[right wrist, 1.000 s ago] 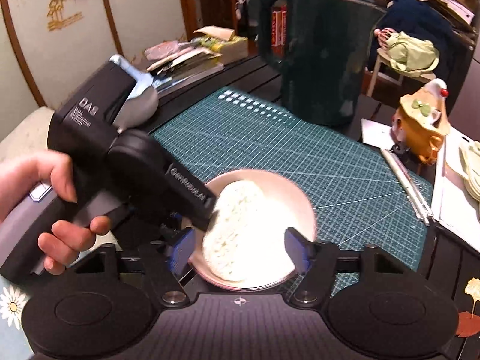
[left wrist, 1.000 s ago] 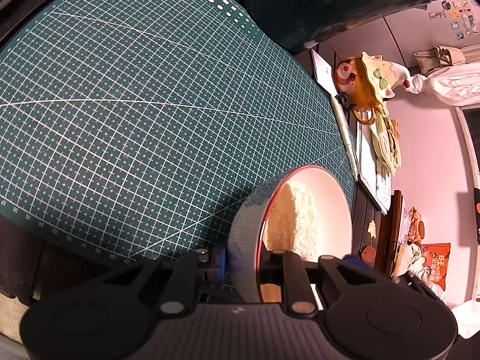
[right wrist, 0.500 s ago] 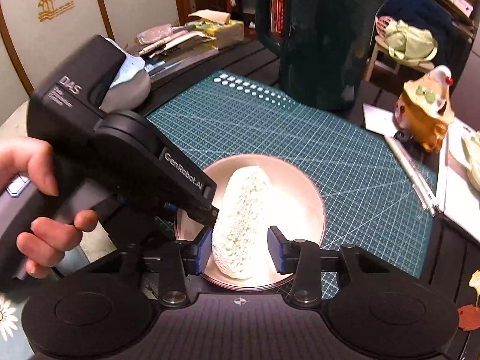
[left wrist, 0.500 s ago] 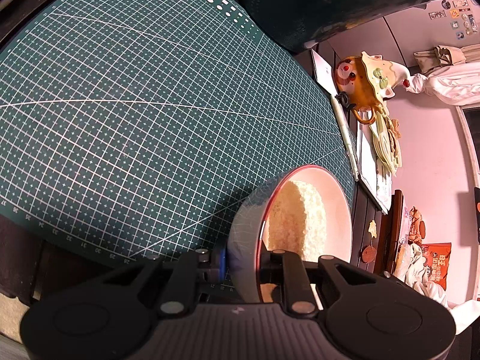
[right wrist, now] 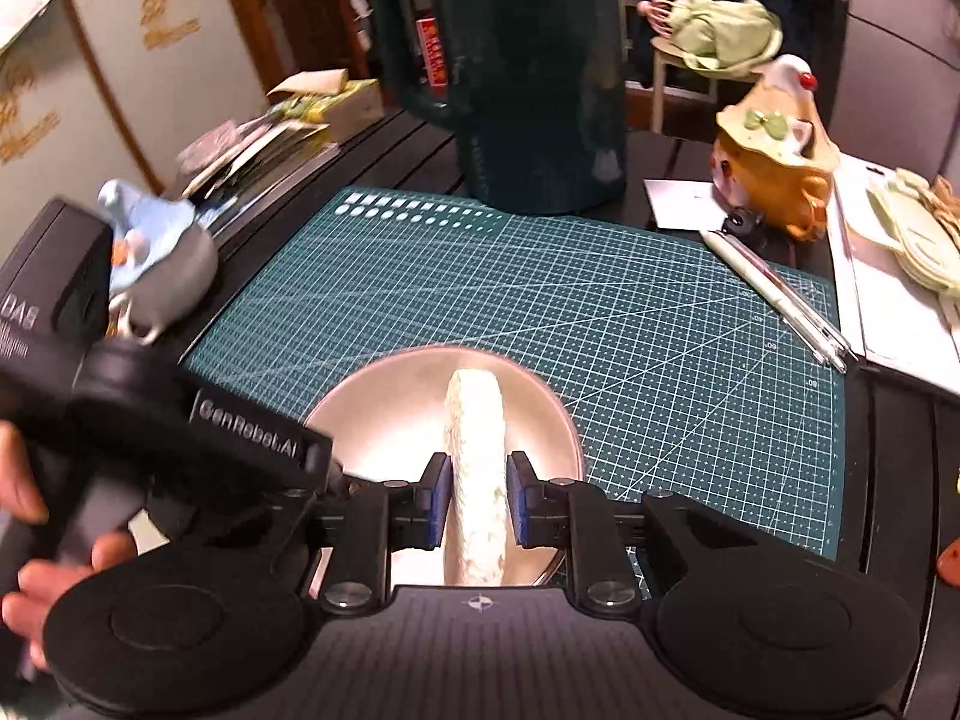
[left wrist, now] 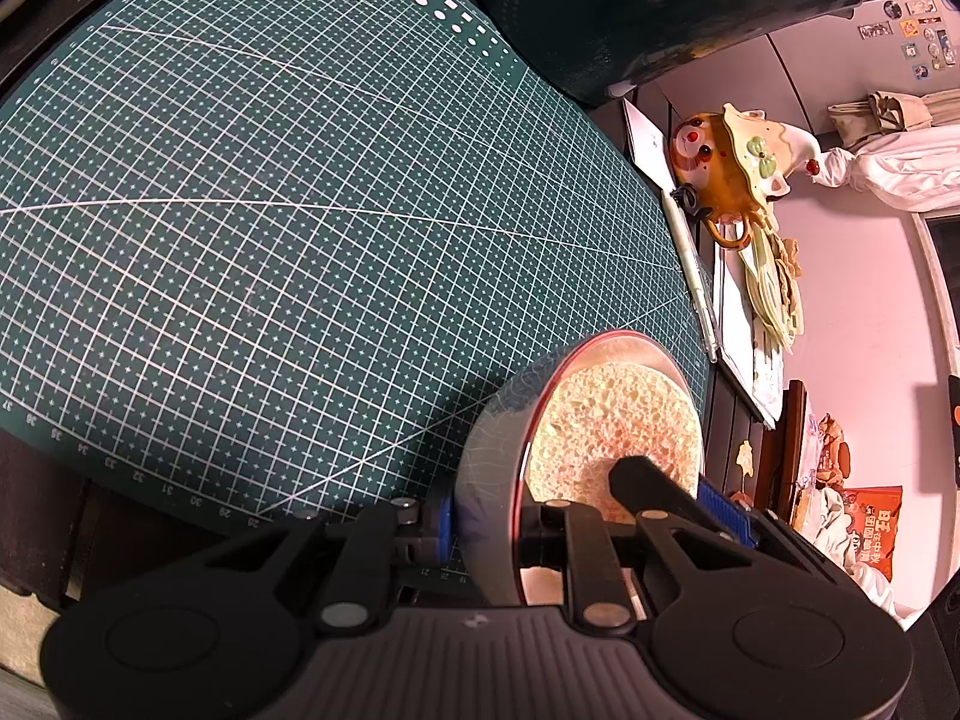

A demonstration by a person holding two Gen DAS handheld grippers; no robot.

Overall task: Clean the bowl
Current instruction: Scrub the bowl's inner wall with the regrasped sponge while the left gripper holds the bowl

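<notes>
At near edge of the green cutting mat (right wrist: 630, 312) on the counter sits the bowl (right wrist: 384, 414), w/ the sponge (right wrist: 474, 468) standing on edge inside it.

Left gripper (left wrist: 480, 531): jaws closed on bowl wall, one finger outside, one inside the rim; holds bowl steady.

Right gripper (right wrist: 475, 504): jaws closing on the sponge, which stands between the blue pads (right wrist: 437, 501); pads at or nearly at its flat faces.

Key relation: sponge long axis runs straight ahead from right jaws, toward far rim; its thin dimension spans the jaw gap. Right hand is the one positioned for wiping, in my judgement.

View diffs: left wrist cam shows sponge broad porous face (left wrist: 618, 420) & bowl outer wall (left wrist: 492, 468); right wrist cam shows only the narrow edge, plus the person's hand (right wrist: 36, 540) on left gripper body.
</notes>
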